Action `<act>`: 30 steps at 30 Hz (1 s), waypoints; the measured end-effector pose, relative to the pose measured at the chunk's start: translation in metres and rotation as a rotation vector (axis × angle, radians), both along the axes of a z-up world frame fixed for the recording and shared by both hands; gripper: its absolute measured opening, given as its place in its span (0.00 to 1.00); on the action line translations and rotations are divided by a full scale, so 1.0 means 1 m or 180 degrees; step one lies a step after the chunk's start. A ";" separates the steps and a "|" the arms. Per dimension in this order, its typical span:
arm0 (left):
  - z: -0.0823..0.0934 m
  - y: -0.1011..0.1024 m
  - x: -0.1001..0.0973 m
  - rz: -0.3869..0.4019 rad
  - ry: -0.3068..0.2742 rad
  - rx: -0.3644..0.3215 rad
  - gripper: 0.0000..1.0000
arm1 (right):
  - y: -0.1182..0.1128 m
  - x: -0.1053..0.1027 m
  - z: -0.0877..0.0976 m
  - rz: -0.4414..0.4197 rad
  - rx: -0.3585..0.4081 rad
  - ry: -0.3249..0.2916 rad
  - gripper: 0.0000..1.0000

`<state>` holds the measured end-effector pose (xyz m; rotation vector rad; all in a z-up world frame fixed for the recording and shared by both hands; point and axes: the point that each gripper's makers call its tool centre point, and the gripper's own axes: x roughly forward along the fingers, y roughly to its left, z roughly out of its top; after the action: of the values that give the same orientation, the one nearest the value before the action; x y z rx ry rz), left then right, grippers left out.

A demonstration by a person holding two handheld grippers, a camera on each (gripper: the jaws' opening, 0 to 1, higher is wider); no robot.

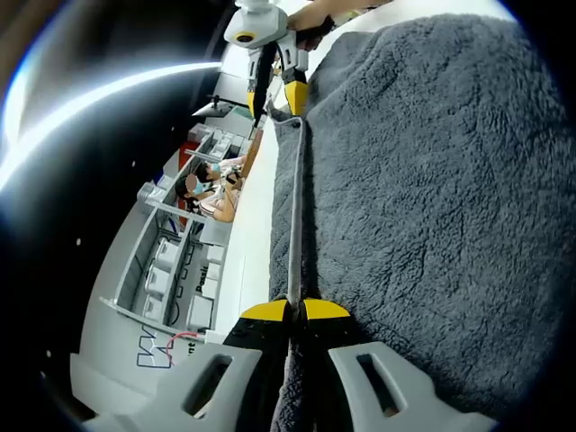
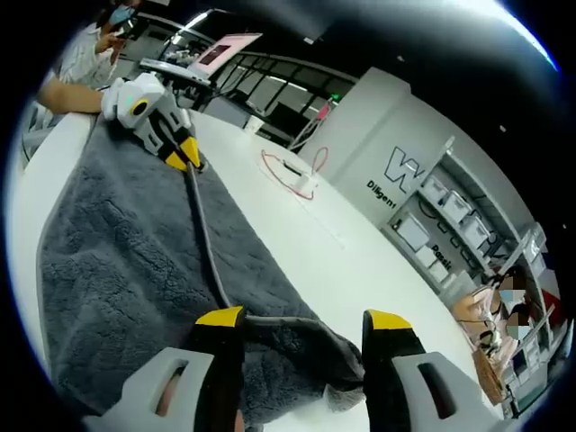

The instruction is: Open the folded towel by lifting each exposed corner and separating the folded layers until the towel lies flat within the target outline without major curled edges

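A dark grey fluffy towel [image 1: 432, 180] lies spread on a white table [image 1: 256, 207]. In the left gripper view my left gripper [image 1: 295, 311] is shut on the towel's edge, which runs as a taut raised ridge to the right gripper [image 1: 274, 97] at the top. In the right gripper view my right gripper [image 2: 304, 319] stands open, with a rumpled towel corner [image 2: 310, 346] lying between its yellow tips. The towel [image 2: 126, 261] stretches away from there to the left gripper [image 2: 187, 155], which pinches the far end of the ridge.
A red cable [image 2: 290, 168] lies on the bare table [image 2: 342, 243] right of the towel. Shelves with bins [image 2: 441, 216] line a wall beyond. A person sits at a desk [image 1: 211, 184] in the background. A hand [image 1: 315, 16] holds the right gripper.
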<state>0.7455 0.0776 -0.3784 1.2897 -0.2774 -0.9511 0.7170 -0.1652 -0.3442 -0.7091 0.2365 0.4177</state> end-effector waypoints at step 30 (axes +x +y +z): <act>0.002 0.001 -0.001 0.0020 0.0102 -0.0094 0.05 | -0.034 0.001 -0.005 -0.0456 -0.0751 -0.0119 0.00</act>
<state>0.7443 0.0782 -0.3764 1.2466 -0.2614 -0.9584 0.7179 -0.1992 -0.3487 -0.9242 0.3025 0.2415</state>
